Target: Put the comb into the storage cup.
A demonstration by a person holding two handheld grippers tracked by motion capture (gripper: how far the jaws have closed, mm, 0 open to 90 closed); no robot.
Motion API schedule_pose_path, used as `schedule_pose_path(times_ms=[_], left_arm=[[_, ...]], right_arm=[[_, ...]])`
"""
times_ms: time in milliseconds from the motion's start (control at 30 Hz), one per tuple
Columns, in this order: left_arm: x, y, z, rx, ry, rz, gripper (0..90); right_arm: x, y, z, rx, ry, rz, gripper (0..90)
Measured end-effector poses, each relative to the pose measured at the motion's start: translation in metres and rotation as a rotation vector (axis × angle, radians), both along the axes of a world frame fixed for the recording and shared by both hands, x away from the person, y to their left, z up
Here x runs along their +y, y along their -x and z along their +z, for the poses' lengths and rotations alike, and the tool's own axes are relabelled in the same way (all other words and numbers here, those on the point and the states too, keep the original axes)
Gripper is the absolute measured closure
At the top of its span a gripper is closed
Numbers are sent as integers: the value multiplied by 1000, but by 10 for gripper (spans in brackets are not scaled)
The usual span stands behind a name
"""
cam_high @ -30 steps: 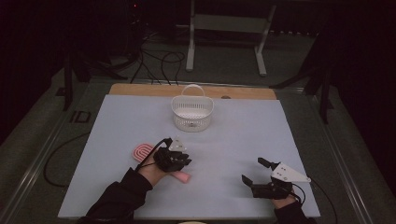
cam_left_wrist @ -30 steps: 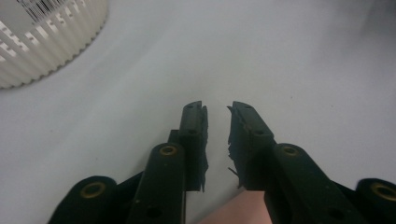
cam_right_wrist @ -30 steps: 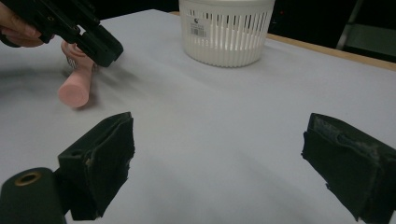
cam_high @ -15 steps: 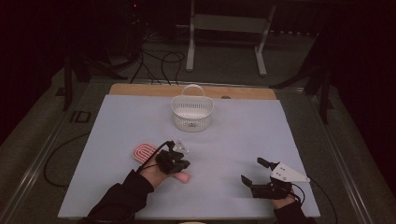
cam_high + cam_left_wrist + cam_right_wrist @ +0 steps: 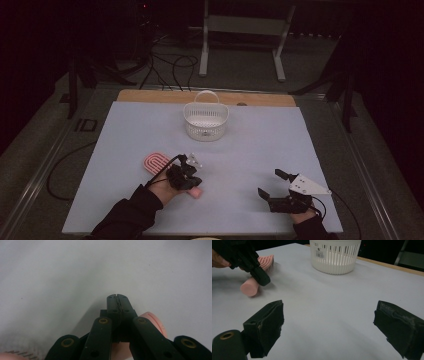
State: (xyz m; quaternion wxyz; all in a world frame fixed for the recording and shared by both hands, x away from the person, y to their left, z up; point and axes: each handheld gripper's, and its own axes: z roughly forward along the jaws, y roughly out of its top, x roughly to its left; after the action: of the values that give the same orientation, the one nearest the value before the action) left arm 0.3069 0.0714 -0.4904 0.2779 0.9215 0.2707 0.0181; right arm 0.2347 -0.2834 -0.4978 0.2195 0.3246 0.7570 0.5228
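my left tool is pinched fully together above the smooth pink brush handle, holding nothing; my right tool gapes empty.

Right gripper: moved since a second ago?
No. In the high view the right gripper sits the same way near the table's front right edge, equally far from the white basket, jaws open.

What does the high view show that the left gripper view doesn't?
The high view adds the white basket at the far side and the right tool, its jaws open. The left gripper view adds a close look at the left tool: its jaws are shut together with nothing between them. Both share that left tool, the pink brush and the pale table.
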Motion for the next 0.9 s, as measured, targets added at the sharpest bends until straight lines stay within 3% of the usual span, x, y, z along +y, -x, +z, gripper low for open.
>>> schedule_pose_path(times_ms=[900], left_arm=[[42, 23, 2, 36, -44, 38, 900]], right_arm=[[2, -1, -1, 11, 5, 2, 89]])
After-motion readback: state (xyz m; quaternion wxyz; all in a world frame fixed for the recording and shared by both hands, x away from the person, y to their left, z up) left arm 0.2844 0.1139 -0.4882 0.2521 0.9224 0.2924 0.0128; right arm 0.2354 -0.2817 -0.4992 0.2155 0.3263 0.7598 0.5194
